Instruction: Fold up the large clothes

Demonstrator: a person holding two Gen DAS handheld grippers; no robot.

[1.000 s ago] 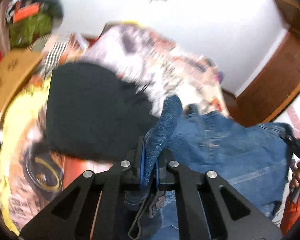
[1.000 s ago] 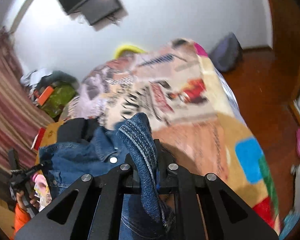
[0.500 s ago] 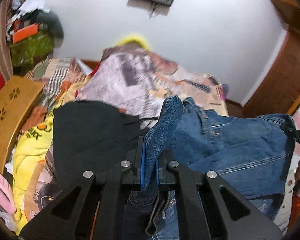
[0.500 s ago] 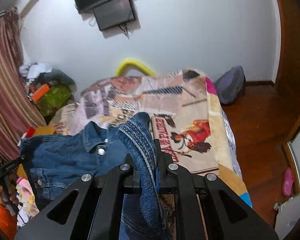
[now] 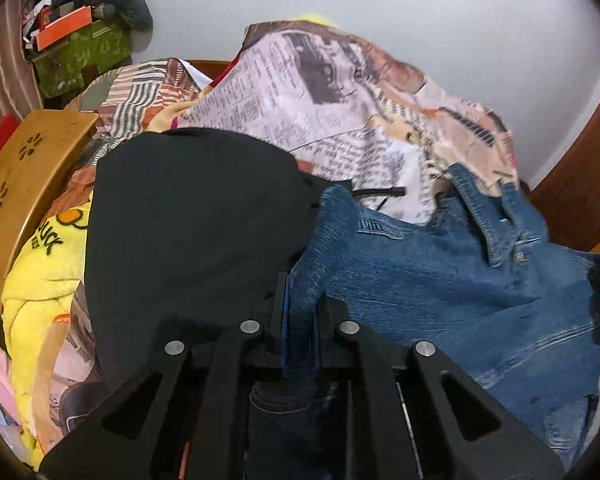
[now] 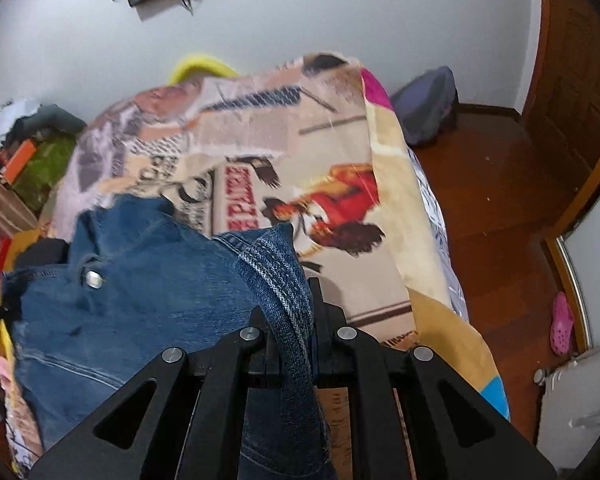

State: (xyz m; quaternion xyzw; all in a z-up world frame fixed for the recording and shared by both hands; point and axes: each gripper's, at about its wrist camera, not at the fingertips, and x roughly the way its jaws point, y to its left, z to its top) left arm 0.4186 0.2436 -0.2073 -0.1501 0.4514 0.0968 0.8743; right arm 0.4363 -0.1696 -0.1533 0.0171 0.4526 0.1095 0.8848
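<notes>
Denim jacket point(image 5: 440, 280) stretched between my left gripper point(image 5: 300, 312) and right gripper point(image 6: 296, 312), both clenched on fabric; lower evenly, edges level, onto bedspread point(image 6: 300, 140).

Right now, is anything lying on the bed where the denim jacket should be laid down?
Yes. A black garment lies on the bedspread beside the left gripper. The denim jacket hangs between both grippers. Under the right gripper, the bedspread looks free.

You had soft, even room light with no glare and only faint shadows on the wall point(image 6: 340, 8). Both fisheye views bent hard toward dark corners. The jacket point(image 5: 440, 272) smeared with motion blur; the bedspread point(image 6: 300, 152) blurred slightly.
</notes>
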